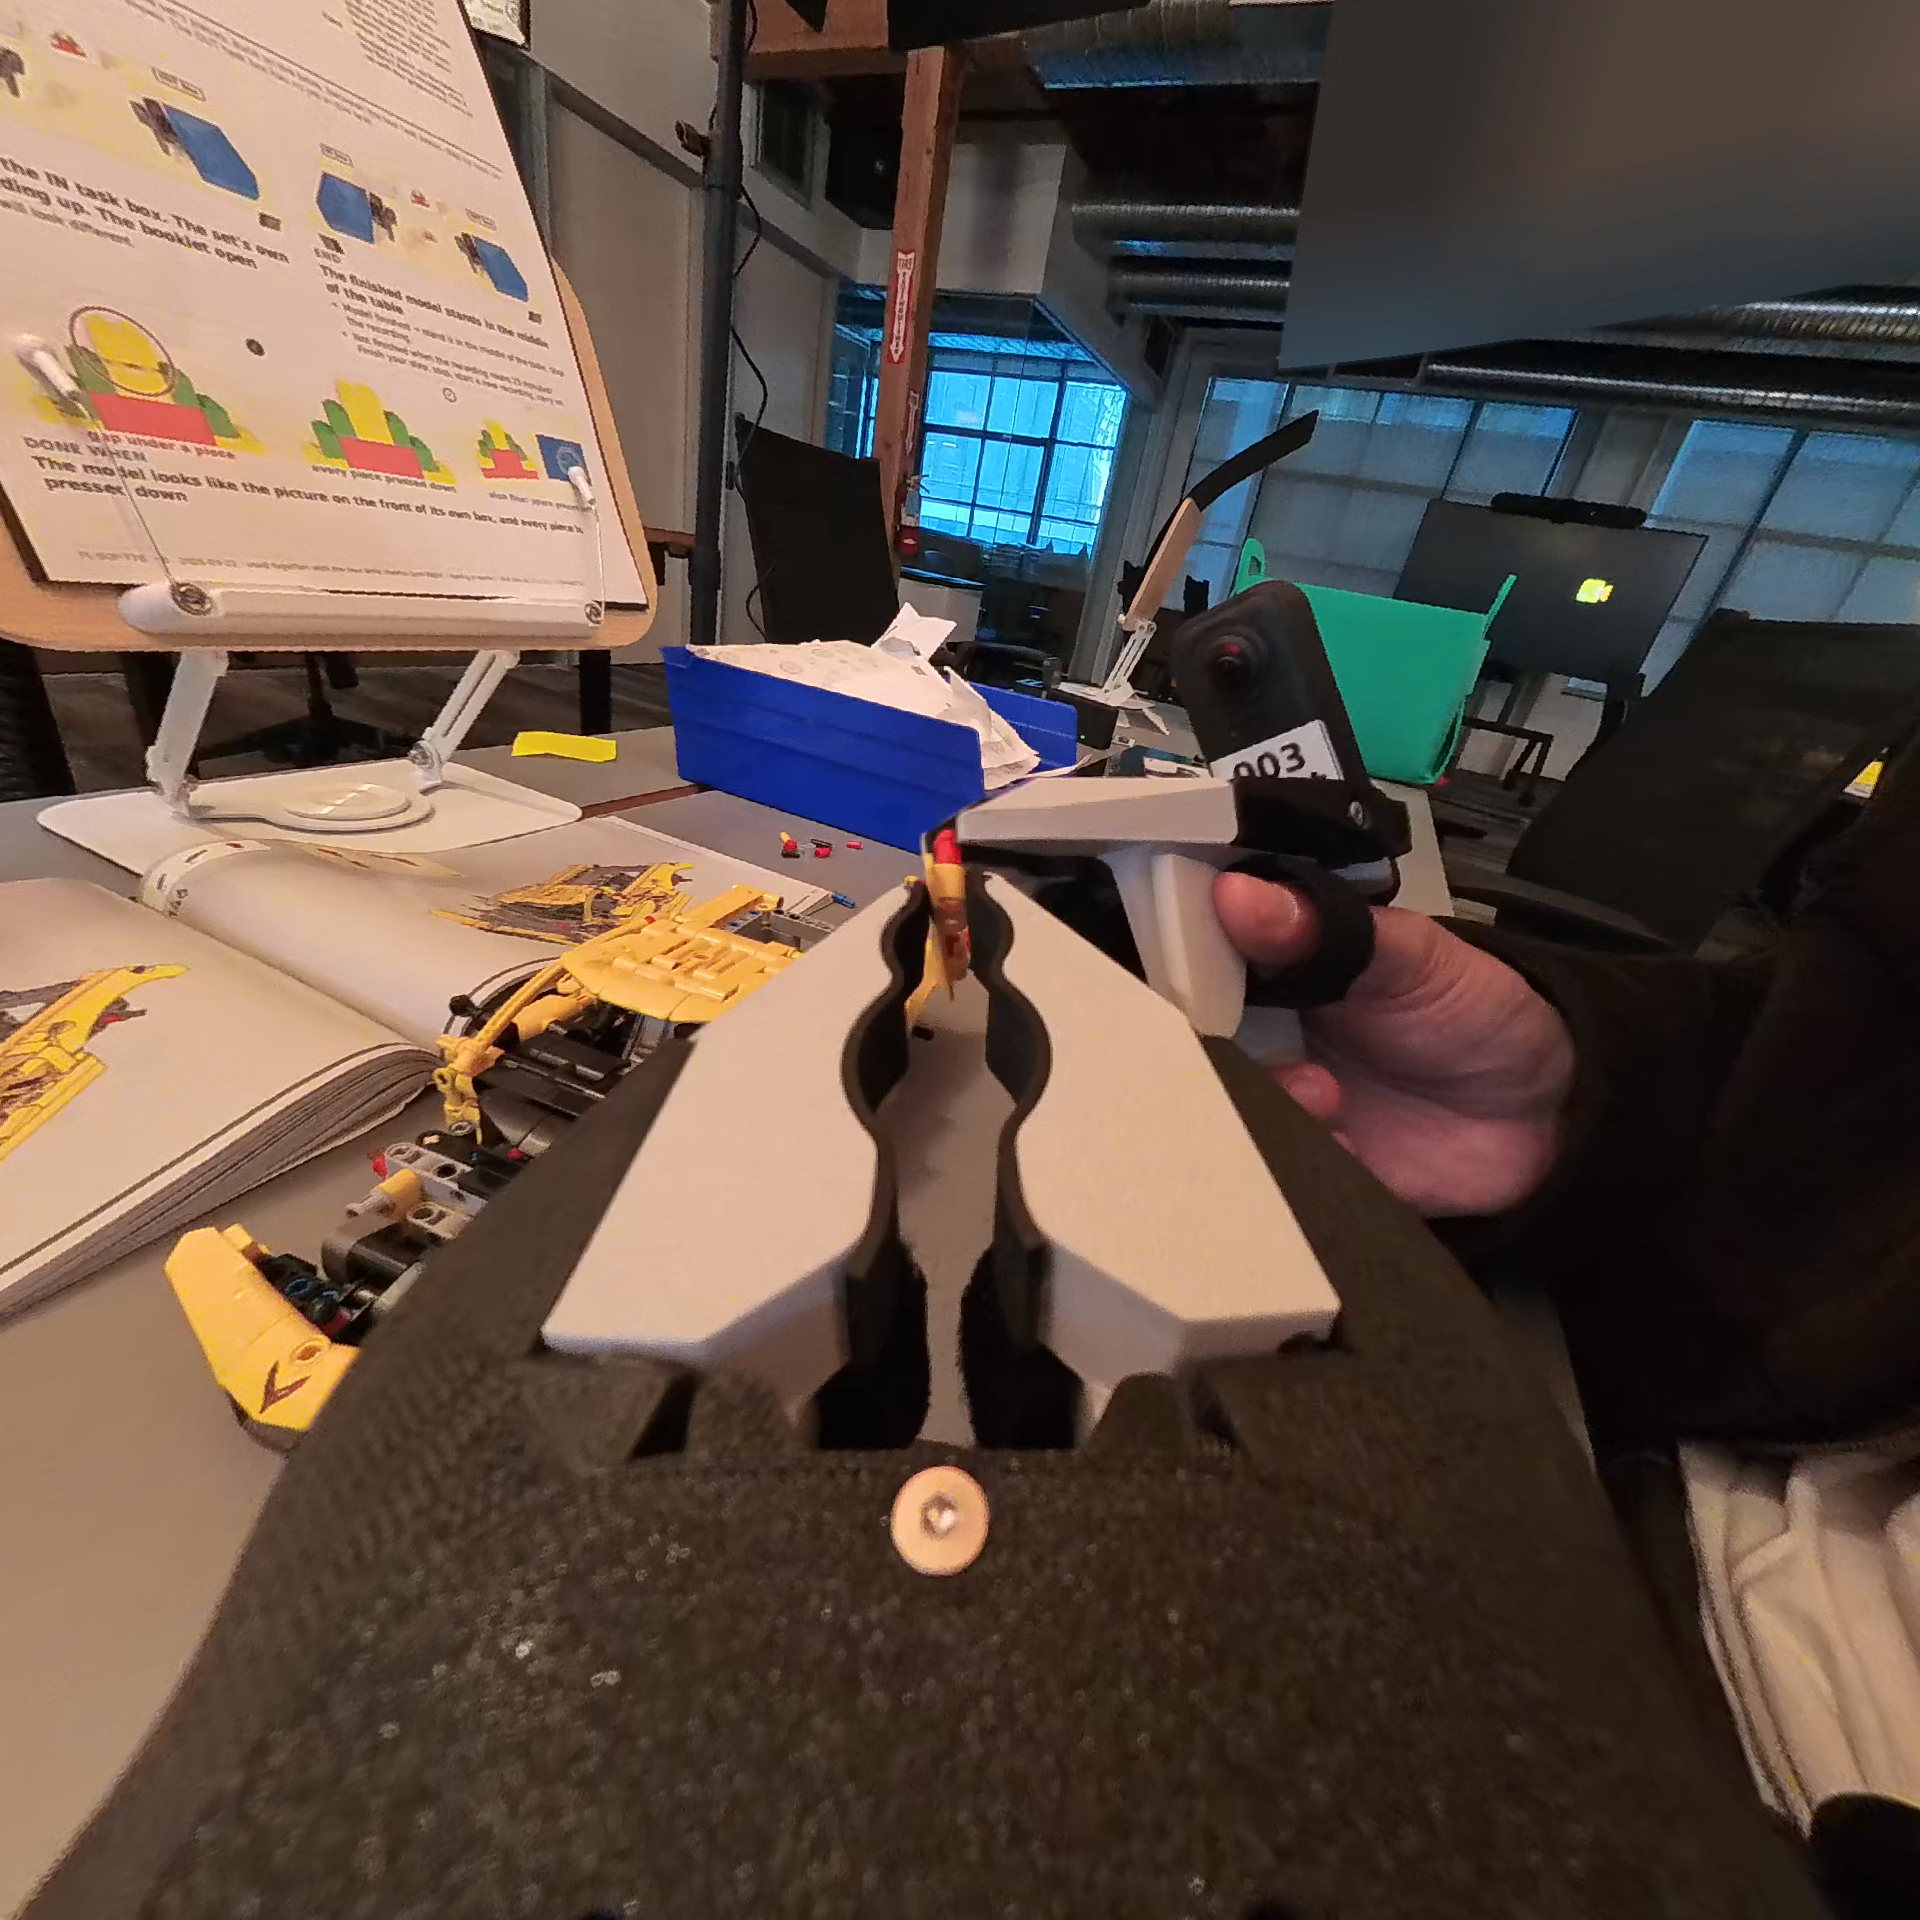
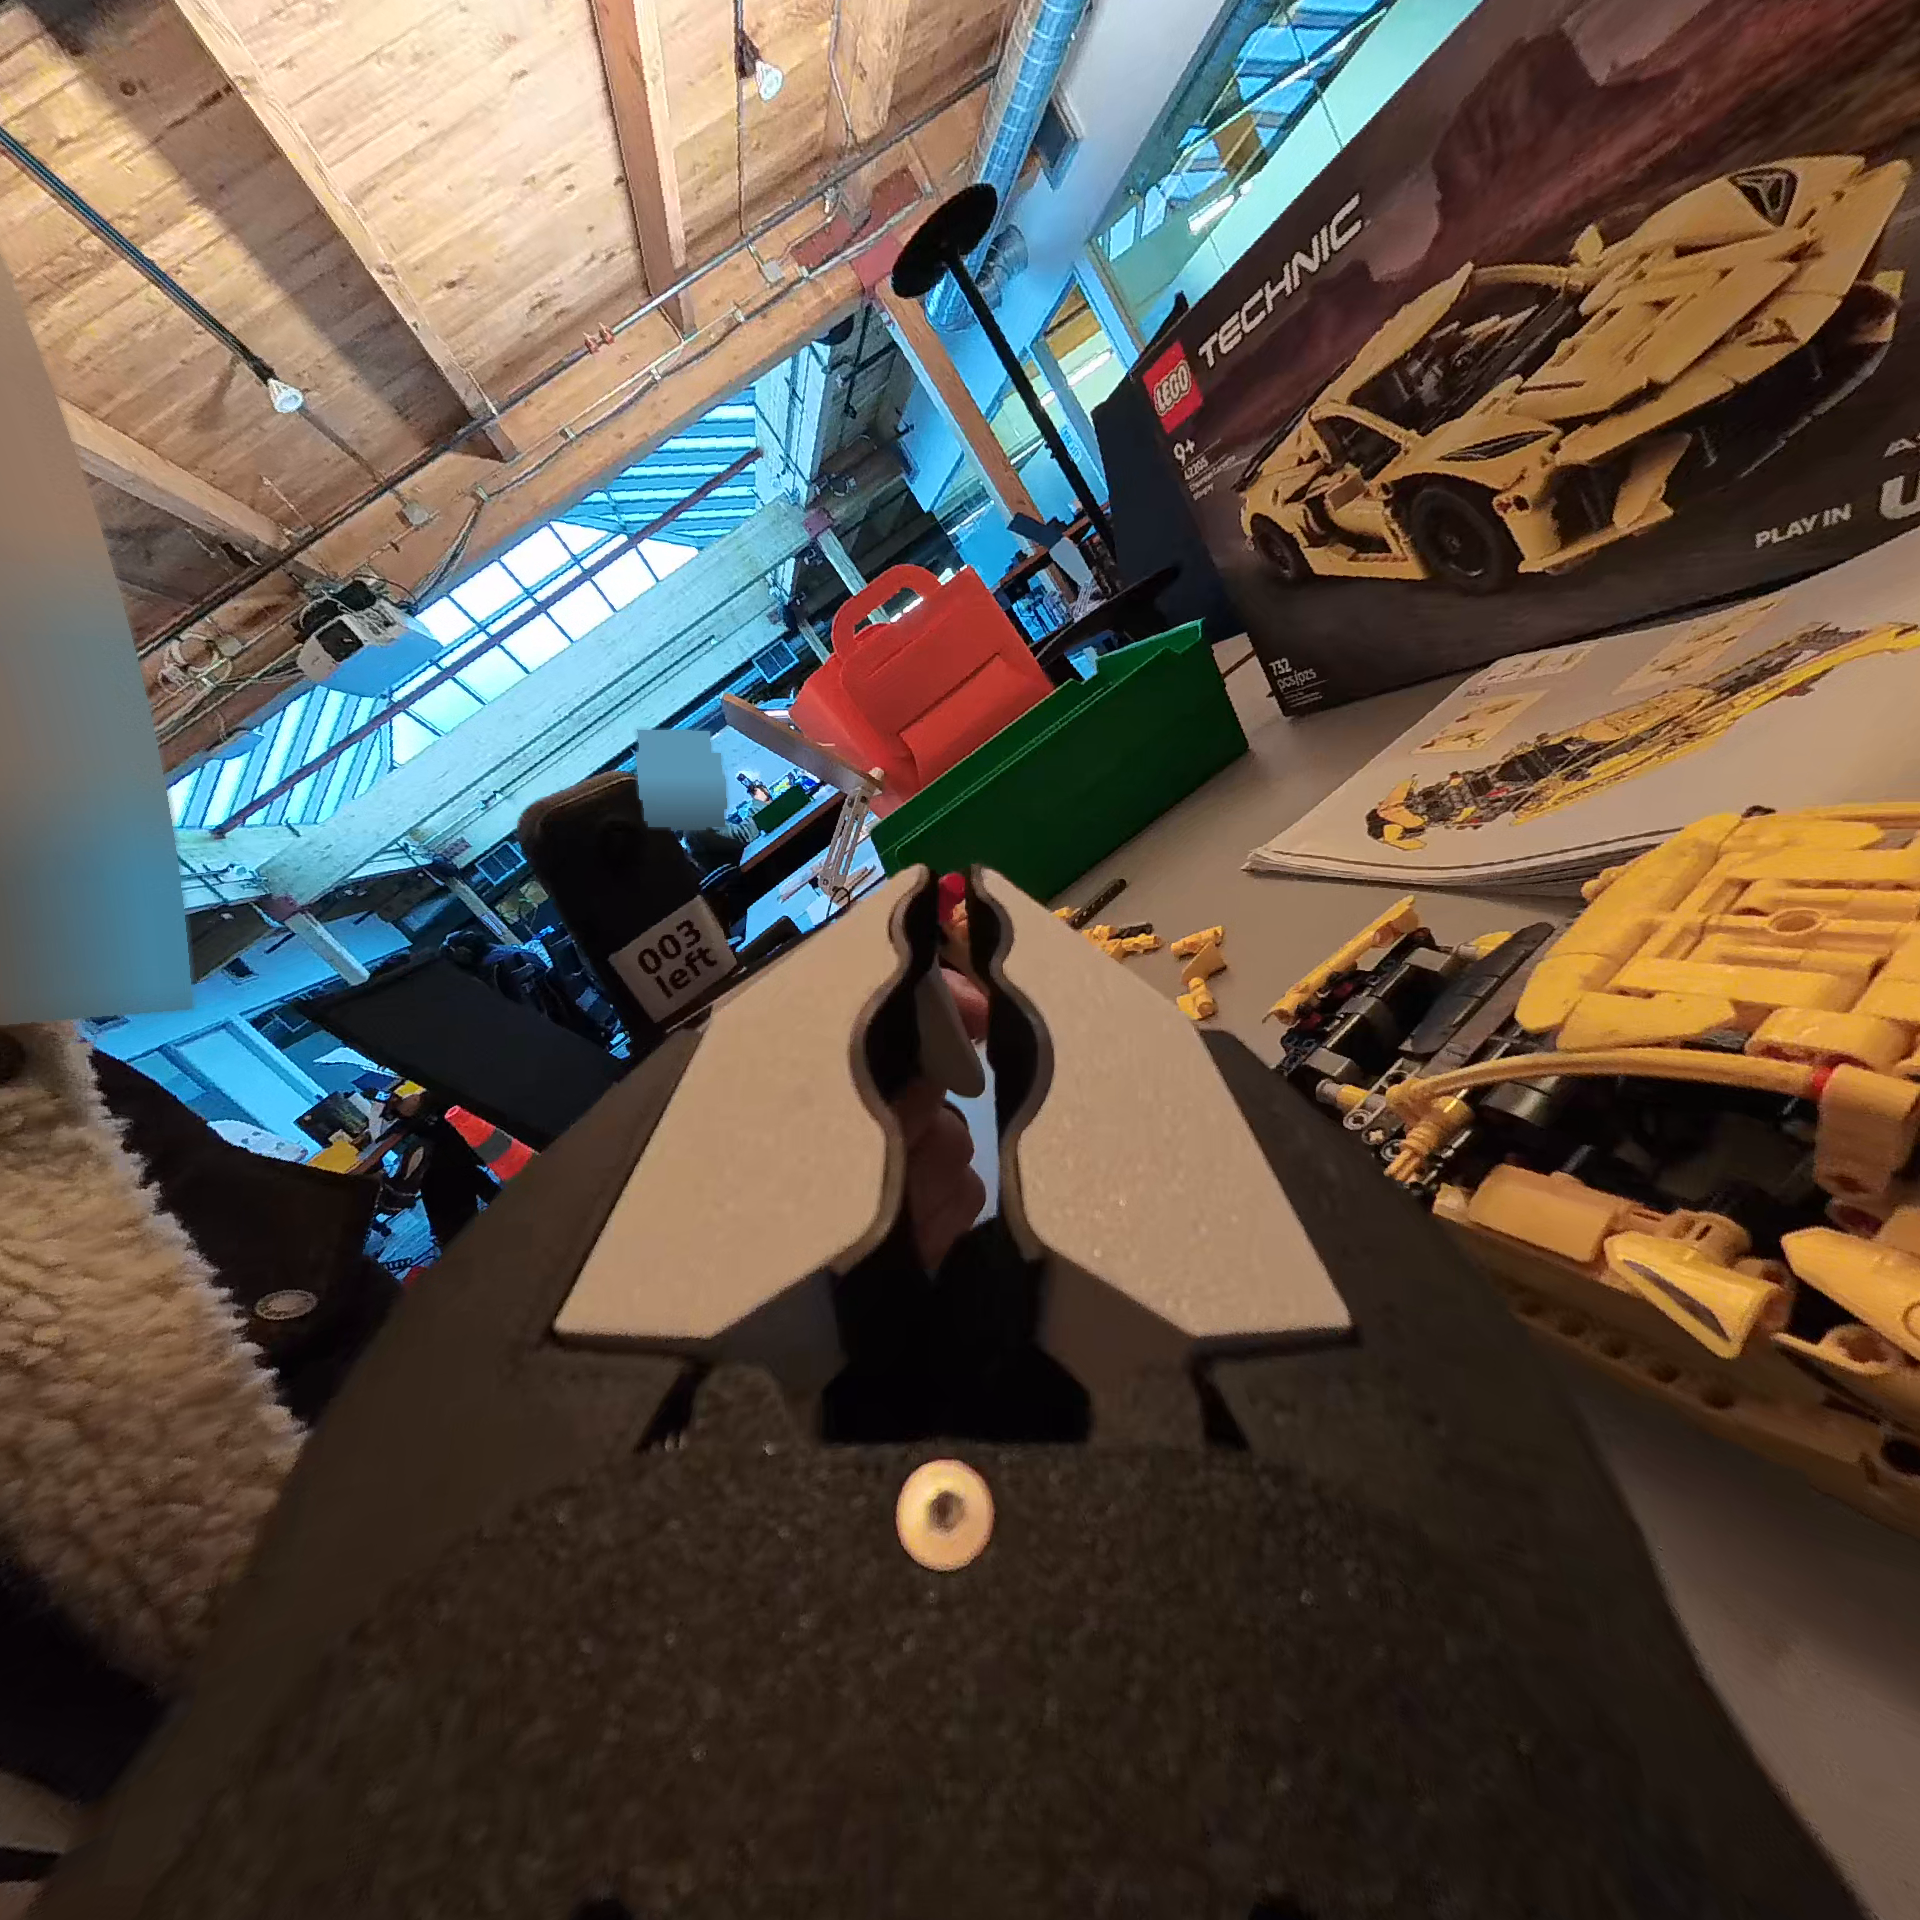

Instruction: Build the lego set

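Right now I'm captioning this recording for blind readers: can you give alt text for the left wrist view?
The left tool pinches a small yellow and red lego piece at its tips, facing the right tool held in a hand. Below left, a half-built yellow lego car lies beside an open instruction booklet on the grey table.

blue bin [image 1: 821,743] of crumpled paper, green bin [image 2: 1070,774], orange case [image 2: 925,675], yellow tape [image 1: 564,745]

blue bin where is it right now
In the left wrist view the blue bin sits on the table past the open instruction booklet, right of the document stand and above the yellow car model, with crumpled paper in it.
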